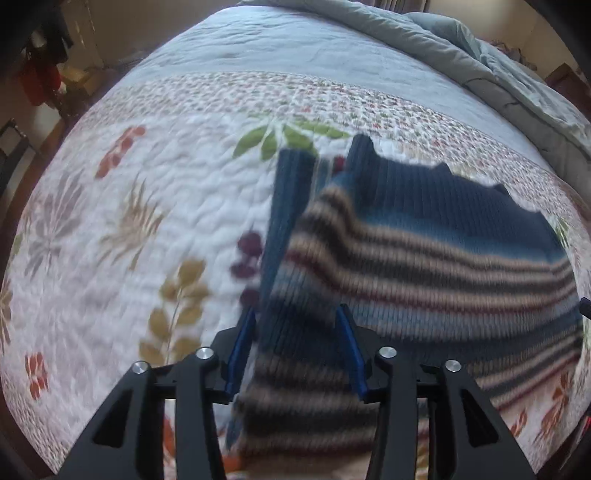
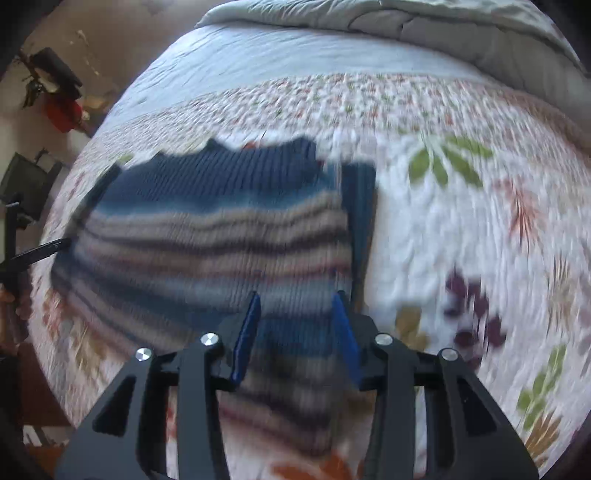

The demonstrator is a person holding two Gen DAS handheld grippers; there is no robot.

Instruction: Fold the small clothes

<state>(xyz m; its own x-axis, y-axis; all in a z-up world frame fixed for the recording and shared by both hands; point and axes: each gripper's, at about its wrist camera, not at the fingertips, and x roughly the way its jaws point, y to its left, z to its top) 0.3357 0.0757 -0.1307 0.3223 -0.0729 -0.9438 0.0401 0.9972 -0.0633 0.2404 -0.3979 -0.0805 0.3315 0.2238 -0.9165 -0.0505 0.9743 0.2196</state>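
The blue knitted sweater with tan and dark stripes lies flat on the white quilted floral bedspread. A rumpled grey-green duvet lies beyond it, at the far end of the bed. The left gripper stands over the sweater's left edge, with fabric between its parted fingers. The right gripper stands over the right edge likewise.
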